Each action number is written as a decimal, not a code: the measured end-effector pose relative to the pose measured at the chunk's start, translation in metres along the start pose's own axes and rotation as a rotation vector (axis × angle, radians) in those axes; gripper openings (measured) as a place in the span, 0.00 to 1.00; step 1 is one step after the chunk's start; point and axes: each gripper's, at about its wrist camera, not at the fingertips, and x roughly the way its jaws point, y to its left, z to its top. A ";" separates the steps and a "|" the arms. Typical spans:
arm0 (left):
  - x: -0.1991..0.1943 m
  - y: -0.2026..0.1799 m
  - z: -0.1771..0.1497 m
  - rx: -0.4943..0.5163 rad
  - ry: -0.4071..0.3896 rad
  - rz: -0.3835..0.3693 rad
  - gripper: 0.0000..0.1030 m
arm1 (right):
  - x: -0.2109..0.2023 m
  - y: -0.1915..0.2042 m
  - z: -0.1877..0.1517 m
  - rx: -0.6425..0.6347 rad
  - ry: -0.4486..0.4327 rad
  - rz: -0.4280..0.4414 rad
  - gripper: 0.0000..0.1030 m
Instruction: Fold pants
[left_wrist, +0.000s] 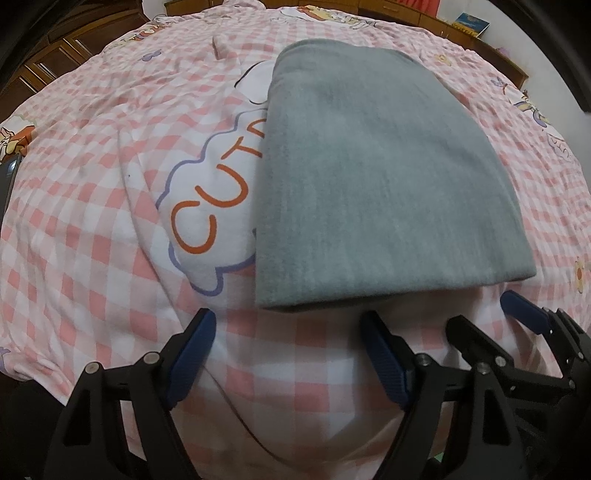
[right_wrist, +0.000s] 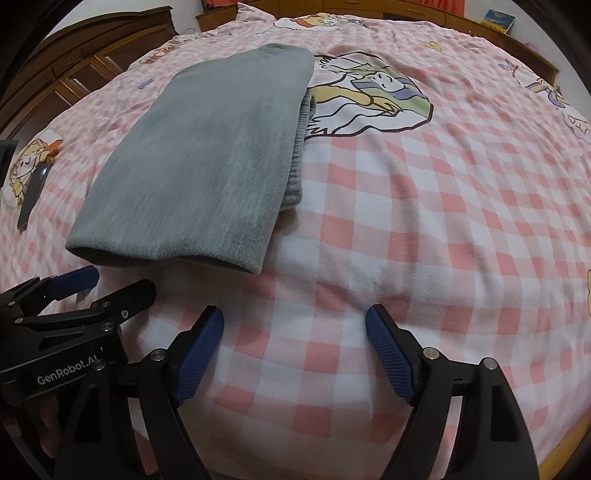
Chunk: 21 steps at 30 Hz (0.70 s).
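The grey pants (left_wrist: 369, 184) lie folded into a thick oblong on the pink checked bedsheet (left_wrist: 92, 221), their near folded edge just ahead of both grippers. In the right wrist view the pants (right_wrist: 207, 158) show a ribbed waistband (right_wrist: 299, 158) peeking out along the right side. My left gripper (left_wrist: 288, 317) stands open just short of the near edge, with only sheet between its blue pads. My right gripper (right_wrist: 293, 312) is open too, over bare sheet to the right of the pants. Each appears in the other's view, the right gripper (left_wrist: 484, 310) and the left gripper (right_wrist: 120, 280), close side by side.
A dark phone (right_wrist: 33, 195) lies on the sheet left of the pants. Dark wooden cupboards (right_wrist: 74, 66) stand beyond the bed's left side. A wooden ledge runs along the back with a blue book (right_wrist: 498, 18) on it. Cartoon prints cover parts of the sheet.
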 end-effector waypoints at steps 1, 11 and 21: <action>0.000 0.000 -0.001 0.002 -0.001 -0.001 0.80 | 0.000 0.000 0.000 0.001 0.000 -0.001 0.79; 0.000 0.000 0.001 0.011 -0.003 -0.013 0.80 | 0.001 0.001 0.002 -0.001 0.017 -0.005 0.79; 0.000 0.003 0.004 0.015 -0.001 -0.023 0.79 | 0.002 0.002 0.005 0.000 0.028 -0.003 0.79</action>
